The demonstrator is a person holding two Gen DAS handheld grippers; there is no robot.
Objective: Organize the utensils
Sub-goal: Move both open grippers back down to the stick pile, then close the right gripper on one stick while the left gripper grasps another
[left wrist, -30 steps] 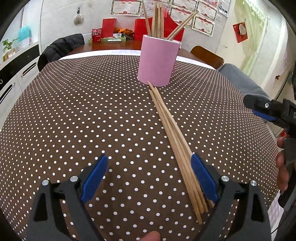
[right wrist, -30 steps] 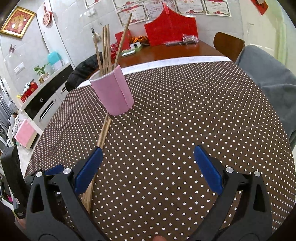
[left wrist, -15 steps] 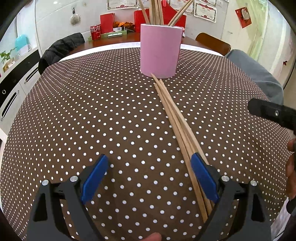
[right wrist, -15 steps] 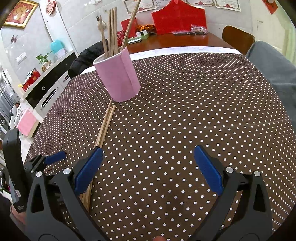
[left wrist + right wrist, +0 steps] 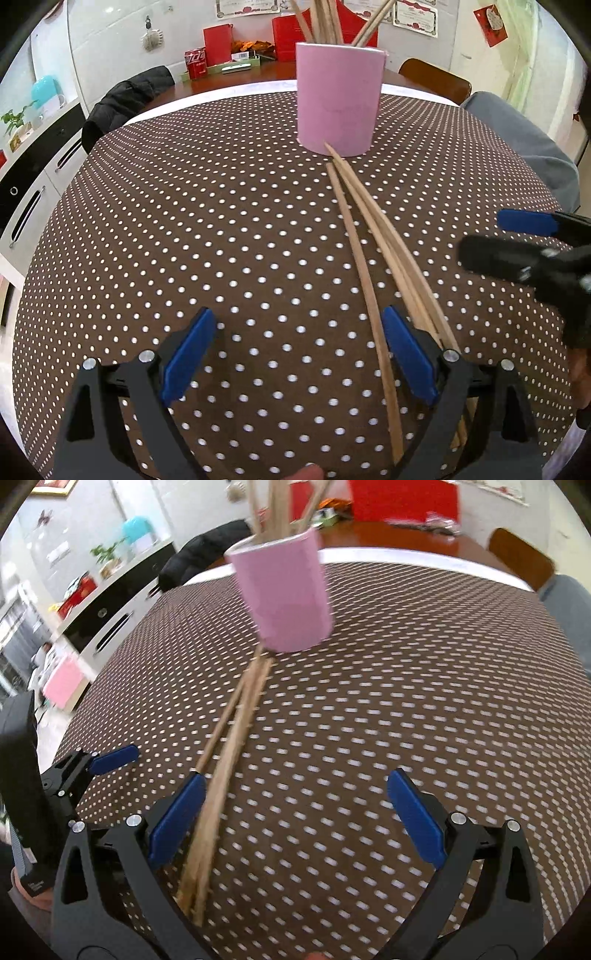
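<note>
Several loose chopsticks [image 5: 373, 240] lie in a narrow fan on my counter [image 5: 207, 229], under its brown polka-dot cloth, their far tips touching the foot of the pink cup [image 5: 338, 99]. More chopsticks stand inside that cup, but their tops are cut off by the upper edge of both views, so I cannot count them. My left gripper [image 5: 297, 354] is spread wide and holds nothing; its right blue pad [image 5: 408, 356] covers part of the bundle, and the near ends vanish behind its black frame. My right gripper [image 5: 293, 818] is also spread wide and empty, with the near ends of the chopsticks lying just inside its left pad [image 5: 177, 818]. That right wrist view is smeared by motion blur, so the sticks merge together and I cannot tell how many there are. In the left wrist view my right gripper shows at the right edge, blurred and partly cropped. A dark jacket [image 5: 125, 105] drapes over a chair beyond the counter.
</note>
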